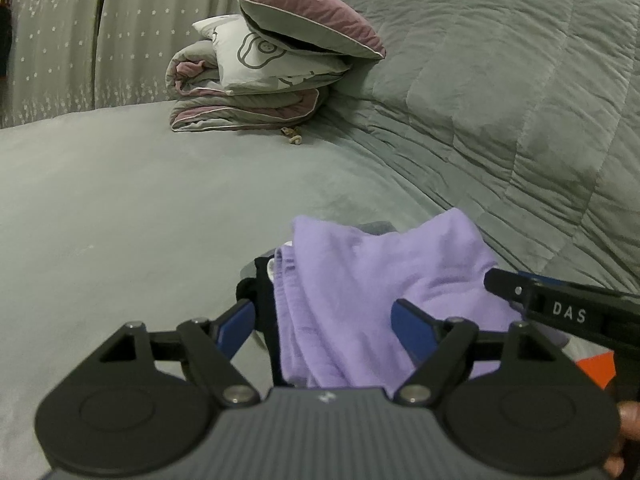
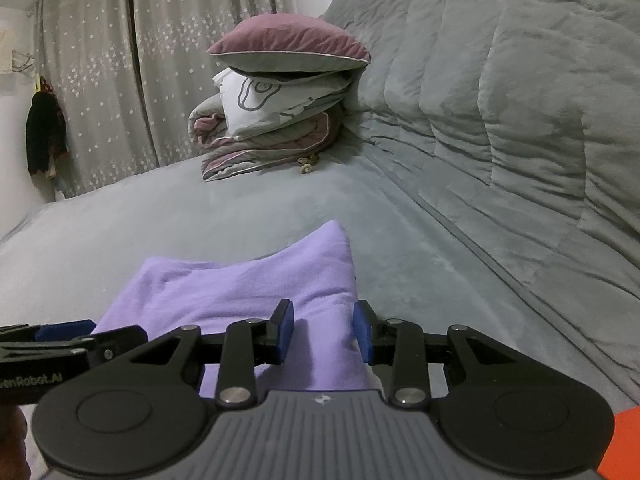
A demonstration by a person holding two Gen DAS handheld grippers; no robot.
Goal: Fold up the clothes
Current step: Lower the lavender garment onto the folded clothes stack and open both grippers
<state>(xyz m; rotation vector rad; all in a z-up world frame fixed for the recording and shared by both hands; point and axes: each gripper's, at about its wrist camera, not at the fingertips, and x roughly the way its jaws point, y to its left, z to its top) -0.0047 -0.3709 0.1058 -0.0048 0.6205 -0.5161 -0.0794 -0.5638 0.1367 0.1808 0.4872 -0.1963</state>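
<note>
A lilac garment (image 1: 384, 276) lies folded on the grey bed (image 1: 120, 208), on top of a black garment (image 1: 260, 292) that shows at its left edge. My left gripper (image 1: 324, 328) is open wide, and the lilac fabric lies between its blue pads without being pressed. From the right, a finger (image 1: 516, 292) of the right gripper reaches over the cloth. In the right wrist view the lilac garment (image 2: 240, 288) runs under my right gripper (image 2: 324, 332). That gripper's jaws stand partly apart, with a strip of the cloth between them and a gap at each pad. The left gripper's finger (image 2: 68, 334) shows at the left edge.
A stack of a folded quilt and pillows (image 1: 272, 64) sits at the far end of the bed, with a small beige object (image 1: 292, 136) in front of it. A quilted grey backrest (image 1: 520, 100) rises on the right. Star-patterned curtains (image 2: 140, 80) hang behind, and dark clothing (image 2: 44, 140) hangs on the left wall.
</note>
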